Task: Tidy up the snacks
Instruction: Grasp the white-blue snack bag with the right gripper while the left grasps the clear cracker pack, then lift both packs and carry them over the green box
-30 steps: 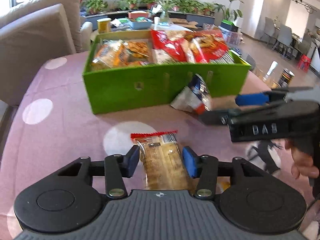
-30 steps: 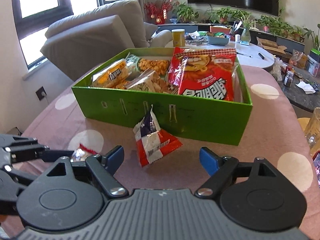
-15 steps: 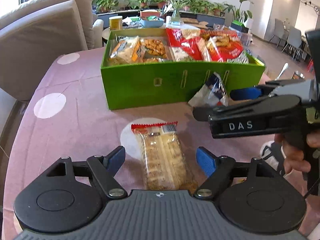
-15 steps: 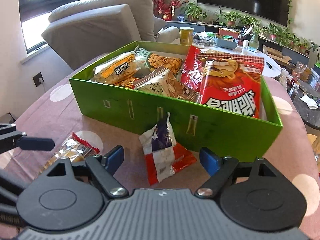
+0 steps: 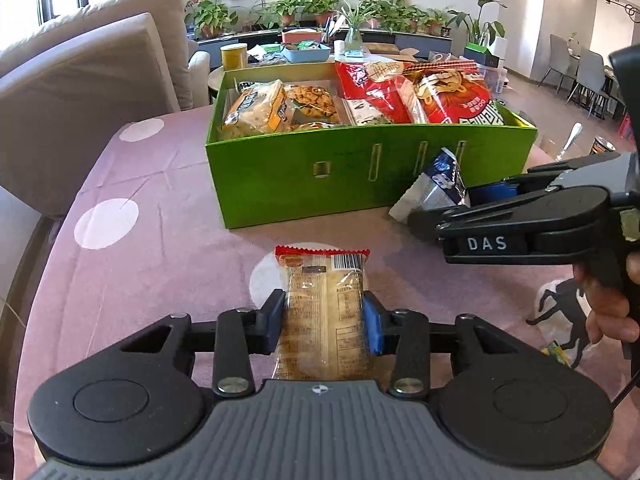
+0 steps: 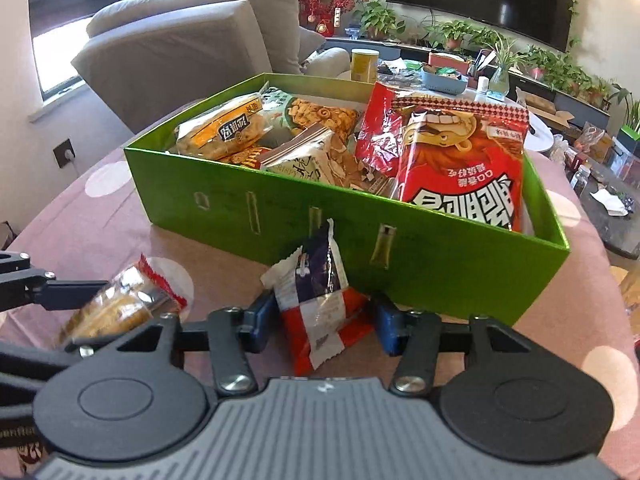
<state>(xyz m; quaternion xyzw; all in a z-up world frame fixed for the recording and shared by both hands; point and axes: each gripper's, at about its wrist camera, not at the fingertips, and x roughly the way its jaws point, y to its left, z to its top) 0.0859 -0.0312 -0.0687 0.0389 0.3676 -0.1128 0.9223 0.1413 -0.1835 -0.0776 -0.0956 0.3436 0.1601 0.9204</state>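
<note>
My left gripper (image 5: pixel 324 322) has just closed and now pinches the clear biscuit packet (image 5: pixel 323 300), both blue pads against its sides, the packet's red-edged end pointing away from me toward the green box (image 5: pixel 320 184) ahead on the pink dotted tablecloth (image 5: pixel 132 248). My right gripper (image 6: pixel 322 322) has just been narrowing around the small red, white and blue packet (image 6: pixel 316 300), which lies between the pads and leans against the box's front wall; the left pad touches it, but I cannot tell whether the right pad presses it. Bigger snack bags, among them a red chip bag (image 6: pixel 460 164), fill the box just beyond both grippers.
</note>
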